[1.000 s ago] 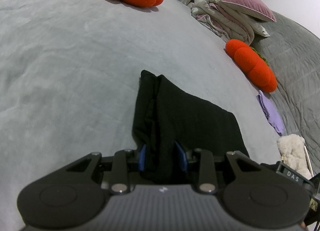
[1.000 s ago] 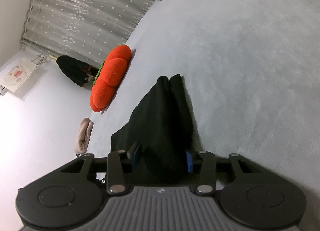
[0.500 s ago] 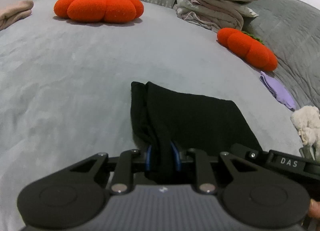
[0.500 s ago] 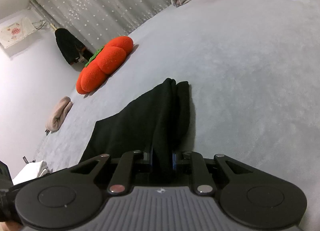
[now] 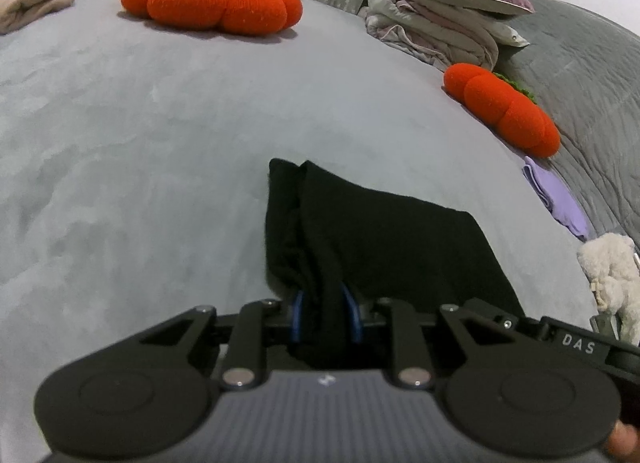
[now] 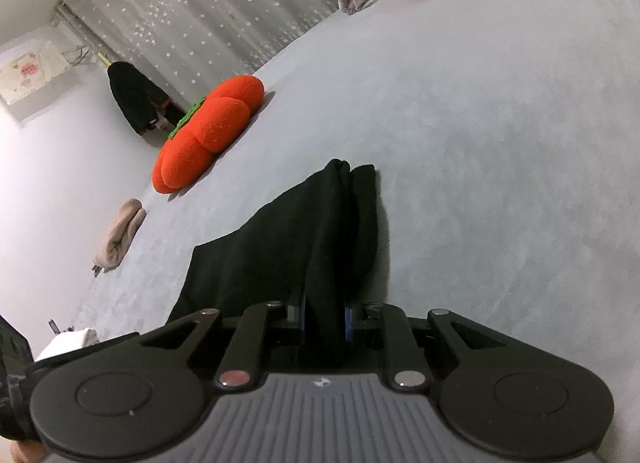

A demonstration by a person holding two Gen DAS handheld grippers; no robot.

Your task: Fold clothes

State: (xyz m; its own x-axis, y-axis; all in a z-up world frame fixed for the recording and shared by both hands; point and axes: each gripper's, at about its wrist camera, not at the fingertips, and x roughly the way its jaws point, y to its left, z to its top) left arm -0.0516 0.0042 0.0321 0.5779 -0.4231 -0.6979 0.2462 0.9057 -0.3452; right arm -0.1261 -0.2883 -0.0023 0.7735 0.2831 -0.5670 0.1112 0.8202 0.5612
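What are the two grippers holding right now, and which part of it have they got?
Both hold the black garment. The left gripper and the right gripper each have their jaws shut on a bunched near edge, one at each end.

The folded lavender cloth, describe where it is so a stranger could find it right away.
On the grey bed, find the smaller orange pumpkin cushion near the quilt side. The lavender cloth lies flat just beside it, the only purple item directly on the bedspread.
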